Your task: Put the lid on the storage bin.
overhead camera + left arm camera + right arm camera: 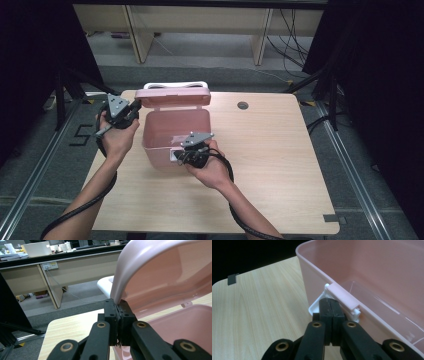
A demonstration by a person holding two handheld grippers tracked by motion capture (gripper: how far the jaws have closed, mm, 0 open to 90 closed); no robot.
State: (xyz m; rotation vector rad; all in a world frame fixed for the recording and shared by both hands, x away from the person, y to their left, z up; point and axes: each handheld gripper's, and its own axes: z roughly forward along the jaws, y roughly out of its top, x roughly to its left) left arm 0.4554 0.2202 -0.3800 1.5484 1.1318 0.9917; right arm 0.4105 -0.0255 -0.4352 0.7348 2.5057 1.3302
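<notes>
High view: the pink box [175,132] sat at table [280,165] centre-left with its lid [172,96] tipped up at 12 o'clock, left gripper [131,111] reaching in from 9 o'clock, wrist cocked, right gripper [181,154] at the front wall, 6 o'clock, palm low. Left gripper view: jaws were clamped on the lid [160,272] edge, so I'd swing it slowly about the hinge. Right gripper view: jaws were fully closed, tips against the white latch [317,306], holding nothing; keep them bracing the box [367,277].

Grey floor [210,60], beige desks [75,270], black curtains [30,60]
</notes>
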